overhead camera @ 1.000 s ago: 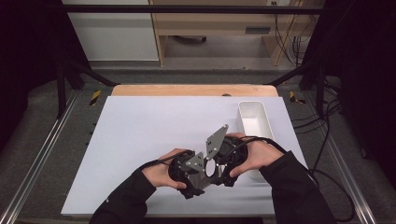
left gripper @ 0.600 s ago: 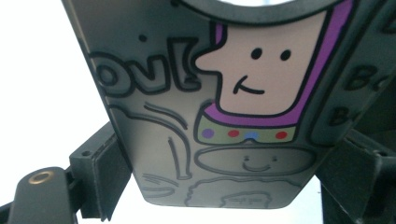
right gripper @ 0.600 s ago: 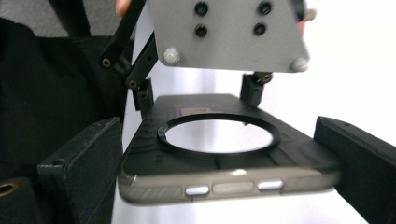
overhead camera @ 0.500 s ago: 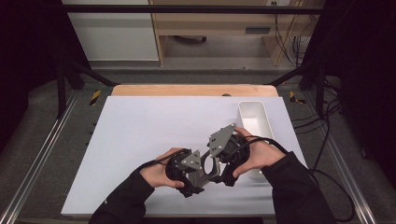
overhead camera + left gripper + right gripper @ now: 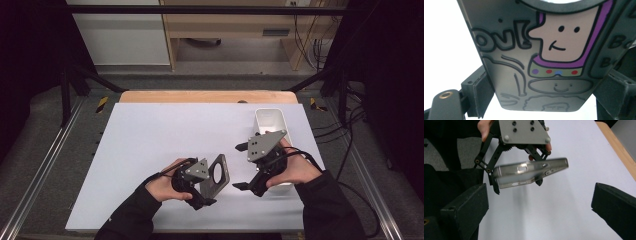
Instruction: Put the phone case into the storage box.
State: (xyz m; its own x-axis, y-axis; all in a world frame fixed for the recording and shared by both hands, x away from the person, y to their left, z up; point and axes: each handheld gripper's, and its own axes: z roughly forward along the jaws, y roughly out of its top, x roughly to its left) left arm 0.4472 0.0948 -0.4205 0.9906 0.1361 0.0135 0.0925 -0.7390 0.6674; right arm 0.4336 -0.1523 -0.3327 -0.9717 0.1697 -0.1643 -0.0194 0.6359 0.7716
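Pulled apart since a second ago: from high view, right gripper drawn off toward white bin, jaws spread and empty, left gripper keeping phone case above table. From left gripper view, jaws pinching the printed case; from right gripper view, case held edge-on, so handover looks done.

- You are working at a table covered by a white sheet (pale, faintly bluish under this light) that takes up nearly the whole top.
- Along the far edge a strip of bare wood shows past the sheet.
- A white tray, long and narrow, lies directly on the sheet at your right, its short end toward the far edge.
- In the right gripper view the same sheet runs up to the wooden edge at the upper right.
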